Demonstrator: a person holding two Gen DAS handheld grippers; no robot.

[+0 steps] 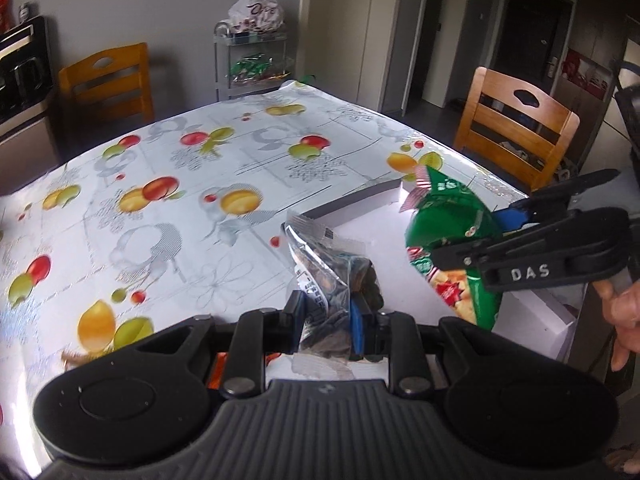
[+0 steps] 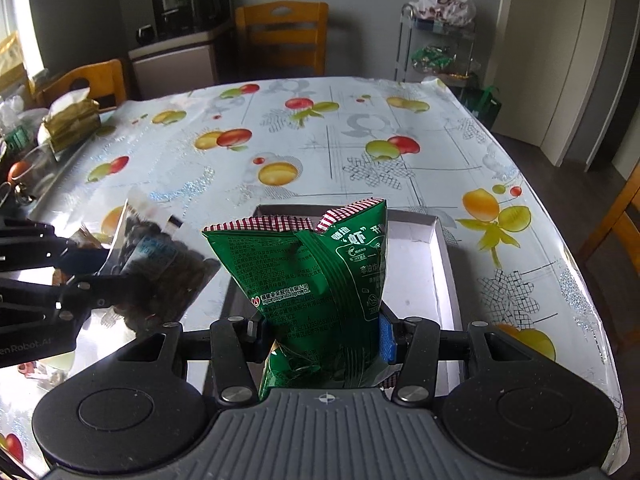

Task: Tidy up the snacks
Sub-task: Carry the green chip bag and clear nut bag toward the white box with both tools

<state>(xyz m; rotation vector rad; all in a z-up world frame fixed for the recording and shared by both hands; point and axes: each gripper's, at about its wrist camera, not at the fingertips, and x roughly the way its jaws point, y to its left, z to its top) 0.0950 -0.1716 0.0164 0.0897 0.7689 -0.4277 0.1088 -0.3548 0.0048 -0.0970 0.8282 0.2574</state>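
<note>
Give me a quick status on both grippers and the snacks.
Left gripper shut on clear bag. Right gripper shut on green bag. Both above white tray. Nothing blocking.

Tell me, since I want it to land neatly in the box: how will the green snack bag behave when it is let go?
The green snack bag looks puffy and thin-walled, so probably light and crushable. Its film creases where the right gripper pinches it, so likely floppy. Glossy, it may slide or topple in the white box.

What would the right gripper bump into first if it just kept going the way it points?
Probably the shallow white box on the table. The right gripper, shut on the green snack bag, tilts down over that box, so the bag's bottom or the fingers would likely reach its floor first; depth is hard to judge.
</note>
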